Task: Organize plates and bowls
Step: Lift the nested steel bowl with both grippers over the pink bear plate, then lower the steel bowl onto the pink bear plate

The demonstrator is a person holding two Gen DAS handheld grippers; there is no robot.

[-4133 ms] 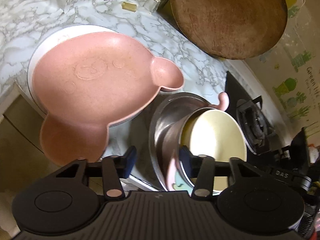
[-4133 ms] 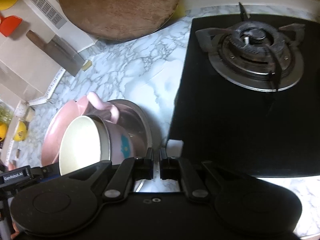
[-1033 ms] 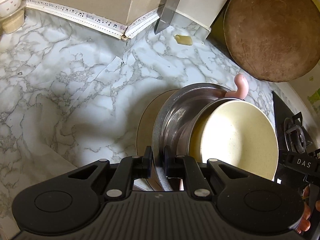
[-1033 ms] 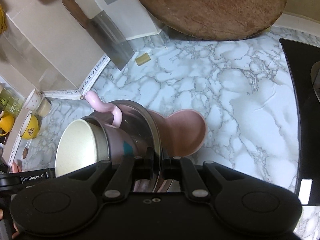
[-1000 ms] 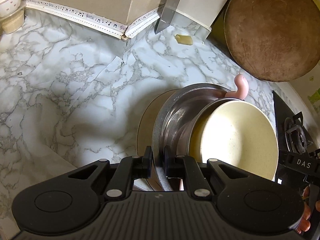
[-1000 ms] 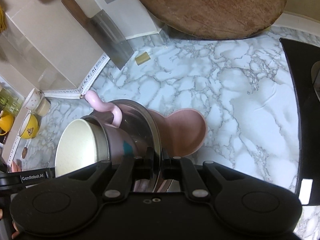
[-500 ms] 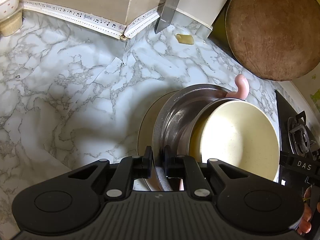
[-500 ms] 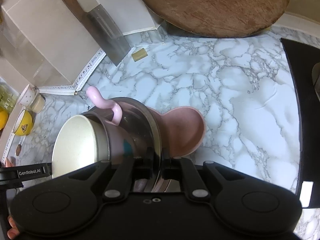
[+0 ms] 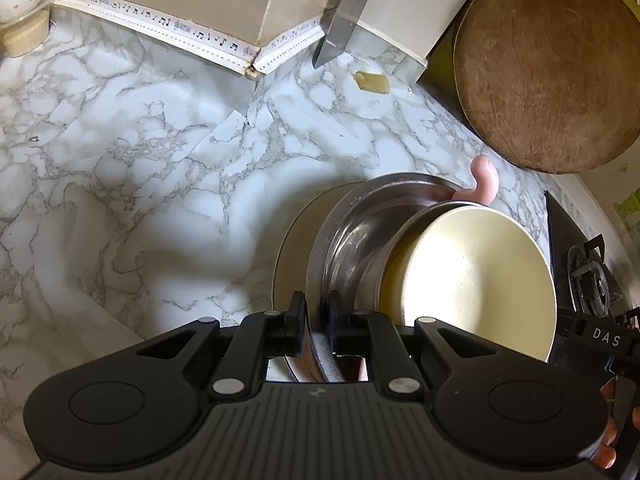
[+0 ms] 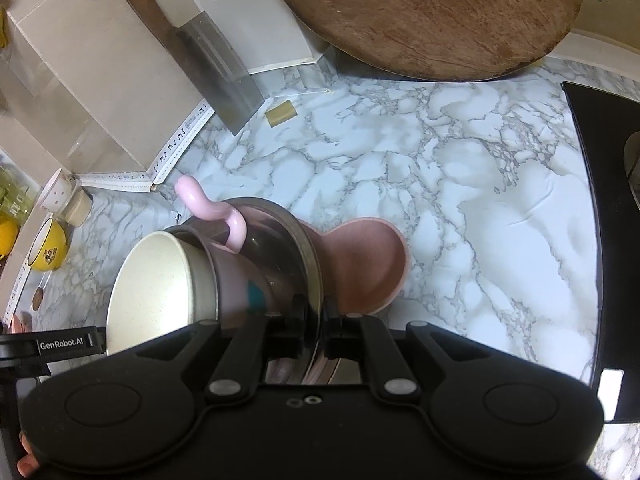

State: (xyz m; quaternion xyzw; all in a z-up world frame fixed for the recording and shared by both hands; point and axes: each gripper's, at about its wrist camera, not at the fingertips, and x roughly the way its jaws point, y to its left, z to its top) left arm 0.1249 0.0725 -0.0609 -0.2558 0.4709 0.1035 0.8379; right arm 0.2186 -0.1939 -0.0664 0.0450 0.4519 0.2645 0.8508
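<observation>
The left gripper and the right gripper each clamp the rim of a steel bowl from opposite sides. The bowl is tilted on edge above the marble counter, its opening facing the left gripper's side. Inside nests a pink cup with a cream interior and curled handle. A pink plate and a pale plate sit behind it. Farther back, a cleaver and a round wooden board lean at the wall.
</observation>
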